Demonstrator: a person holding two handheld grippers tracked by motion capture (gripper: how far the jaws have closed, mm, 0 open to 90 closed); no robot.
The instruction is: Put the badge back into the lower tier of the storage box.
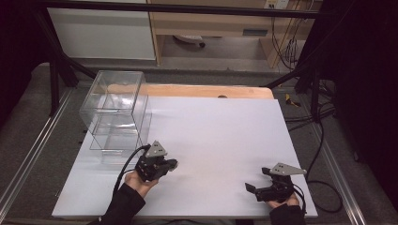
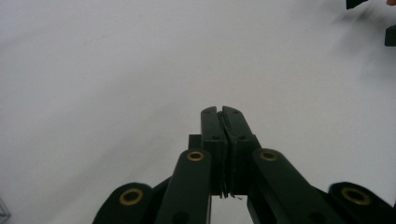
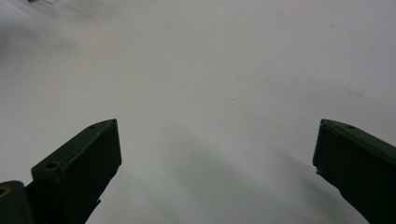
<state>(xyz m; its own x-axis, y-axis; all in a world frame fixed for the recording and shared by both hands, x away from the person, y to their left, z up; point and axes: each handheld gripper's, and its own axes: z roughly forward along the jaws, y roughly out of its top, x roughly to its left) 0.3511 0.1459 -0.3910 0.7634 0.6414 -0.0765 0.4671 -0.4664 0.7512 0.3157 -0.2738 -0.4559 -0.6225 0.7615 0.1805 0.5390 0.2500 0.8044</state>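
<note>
My left gripper [image 1: 172,164] is held low over the white table sheet [image 1: 220,140] at the front left, just right of a clear box. Its jaws are pressed together with nothing between them, as the left gripper view shows at the left gripper [image 2: 222,110]. My right gripper [image 1: 257,180] rests near the front right corner of the sheet, pointing left. Its jaws stand wide apart and empty, with bare white sheet between them around the right gripper [image 3: 217,126].
A clear plastic two-tier box [image 1: 117,115] stands at the left edge of the sheet, behind my left hand. A wooden table edge [image 1: 211,90] runs along the back. Black frame bars [image 1: 56,70] and cables [image 1: 324,140] flank the table.
</note>
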